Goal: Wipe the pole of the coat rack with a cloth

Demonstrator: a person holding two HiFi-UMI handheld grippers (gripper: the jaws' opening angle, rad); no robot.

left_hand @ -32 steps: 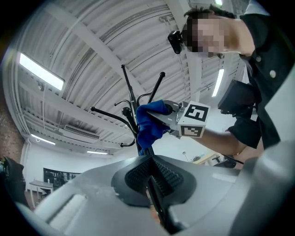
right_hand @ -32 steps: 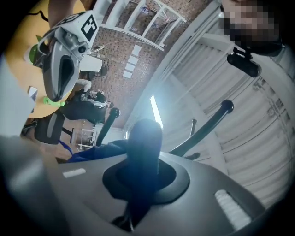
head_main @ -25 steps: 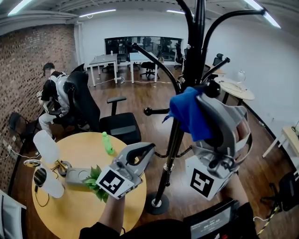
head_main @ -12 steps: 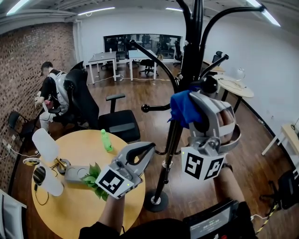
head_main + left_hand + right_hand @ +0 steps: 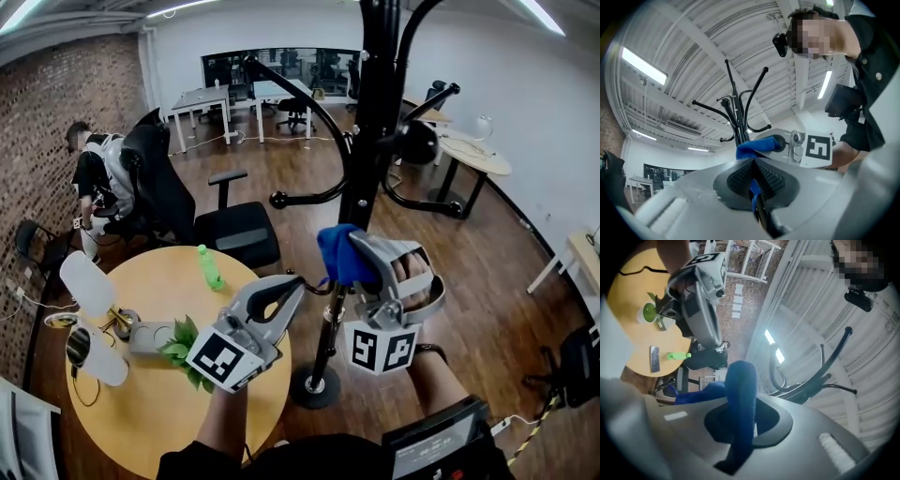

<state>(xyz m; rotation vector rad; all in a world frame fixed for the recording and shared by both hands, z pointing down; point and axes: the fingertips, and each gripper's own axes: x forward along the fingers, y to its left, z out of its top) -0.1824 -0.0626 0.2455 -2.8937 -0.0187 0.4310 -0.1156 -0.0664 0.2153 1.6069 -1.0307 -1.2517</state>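
Note:
The black coat rack pole [image 5: 364, 178] rises from its round base [image 5: 314, 386] in the middle of the head view. My right gripper [image 5: 361, 255] is shut on a blue cloth [image 5: 337, 253], which presses against the pole's lower part. In the right gripper view the cloth [image 5: 740, 394] fills the gap between the jaws. My left gripper [image 5: 292, 286] sits just left of the pole at the same height. In its own view its ribbed pads [image 5: 771, 178] are closed on a thin black arm of the rack, with the cloth [image 5: 754, 146] just beyond.
A round wooden table [image 5: 141, 412] at lower left carries a green bottle [image 5: 208, 267], a small plant [image 5: 183, 345] and white lamps [image 5: 86, 281]. A black office chair [image 5: 234, 239] stands behind it. A person [image 5: 94, 183] sits at far left. Curved hooks [image 5: 309, 117] jut from the pole.
My right gripper has slid the blue cloth down the pole, from near the upper hooks to the lower part. The left gripper has stayed about where it was.

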